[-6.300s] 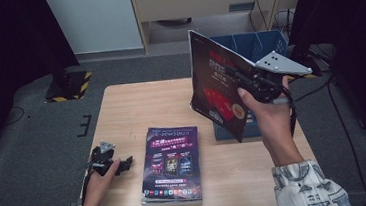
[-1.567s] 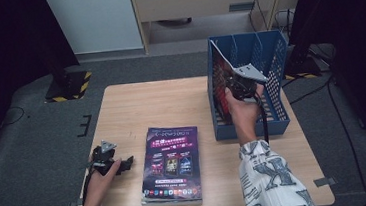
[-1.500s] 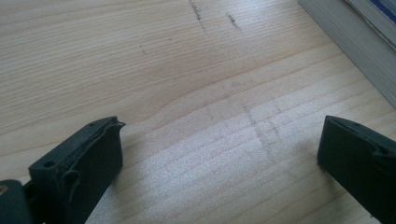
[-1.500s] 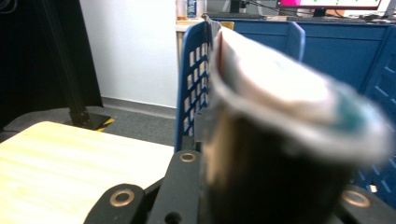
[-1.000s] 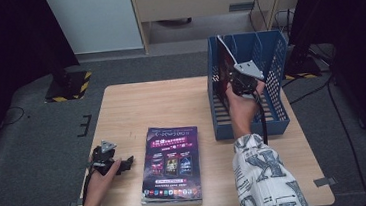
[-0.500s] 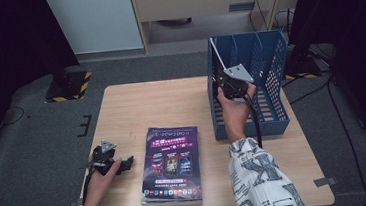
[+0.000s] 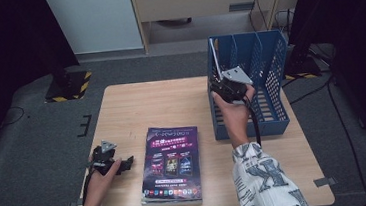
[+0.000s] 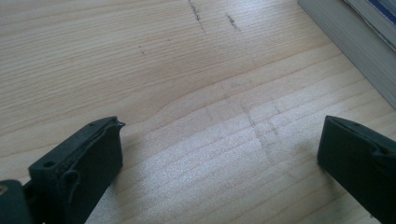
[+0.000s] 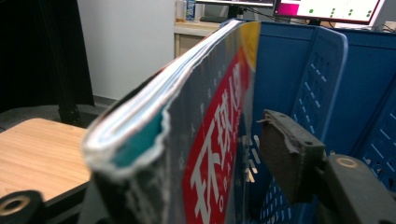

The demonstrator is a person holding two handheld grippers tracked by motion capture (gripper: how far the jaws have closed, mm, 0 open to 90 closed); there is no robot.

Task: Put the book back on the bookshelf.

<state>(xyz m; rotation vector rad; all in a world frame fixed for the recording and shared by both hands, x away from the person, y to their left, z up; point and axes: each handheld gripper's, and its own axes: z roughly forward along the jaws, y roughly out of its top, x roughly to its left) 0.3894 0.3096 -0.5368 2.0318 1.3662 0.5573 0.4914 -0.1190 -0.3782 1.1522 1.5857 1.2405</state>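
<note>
Wooden and pale, the table (image 7: 171,104) has a dark floor all around it. Nearest to me, the left gripper (image 7: 126,162) rests low on the wood by the front left corner. Its jaws stand wide apart with nothing but bare table between them. Just beside it lies a stack of magazines (image 7: 170,167), flat, with a purple cover on top. I think these are the ones that must go next. Farther off, on the right side of the table, stands a blue file rack (image 7: 271,105) with tall slots. One magazine (image 9: 201,140) already stands upright in the slot at the rack's left end, leaning a little against the blue wall. The right gripper (image 7: 223,87) is up beside it. Its jaws have just been opening, and the magazine is between them, but the far pad (image 9: 285,154) no longer presses on the cover, so it looks let go. So one magazine is put away, I would say, and the stack is waiting. Behind the rack I can see a pale cabinet and cables.
</note>
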